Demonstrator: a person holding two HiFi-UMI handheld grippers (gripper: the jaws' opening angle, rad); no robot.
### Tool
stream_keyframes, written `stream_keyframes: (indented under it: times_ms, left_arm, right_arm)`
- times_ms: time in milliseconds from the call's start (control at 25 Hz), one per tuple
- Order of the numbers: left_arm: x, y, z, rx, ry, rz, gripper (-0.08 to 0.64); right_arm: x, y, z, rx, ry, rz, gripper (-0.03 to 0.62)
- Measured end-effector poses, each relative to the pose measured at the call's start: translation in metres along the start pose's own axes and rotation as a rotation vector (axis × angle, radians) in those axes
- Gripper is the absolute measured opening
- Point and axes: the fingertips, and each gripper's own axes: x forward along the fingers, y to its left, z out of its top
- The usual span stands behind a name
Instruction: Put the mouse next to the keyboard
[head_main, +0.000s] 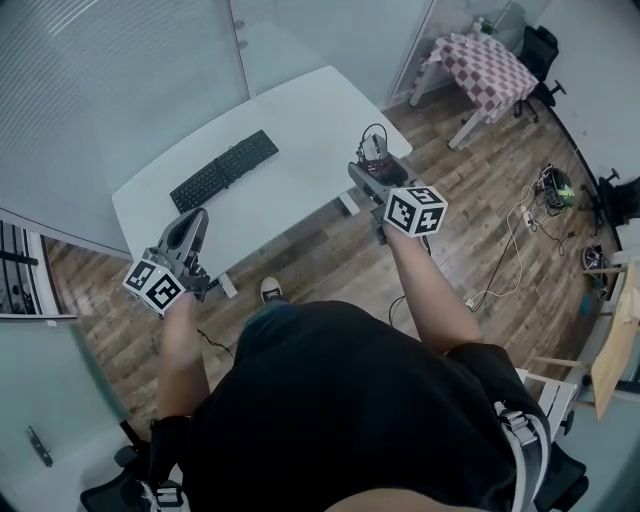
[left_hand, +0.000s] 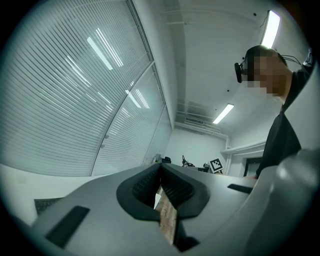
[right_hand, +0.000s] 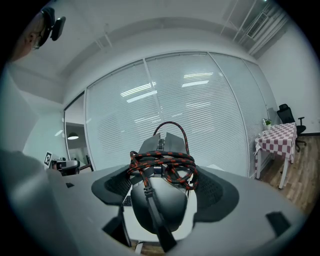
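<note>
A black keyboard lies on the white table, toward its left part. My right gripper hovers over the table's near right edge, shut on a black mouse with a red-and-black braided cable coiled on top of it; the mouse shows small in the head view. My left gripper hangs at the table's near left corner, in front of the keyboard. Its jaws are closed together with nothing between them, and its fingertips meet in the left gripper view.
Wood floor lies below the table's near edge, with a shoe on it. A table with a checked cloth and an office chair stand at the far right. Cables and a power strip lie on the floor to the right. Glass walls with blinds run behind the table.
</note>
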Motion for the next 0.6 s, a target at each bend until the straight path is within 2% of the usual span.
stream_keyframes:
  times_ms: [600]
  left_arm:
    - [0.003,0.031,0.002,-0.016,-0.017,0.012,0.023]
  right_arm:
    - [0.024,-0.004,0.0,0.001,0.013,-0.004,0.411]
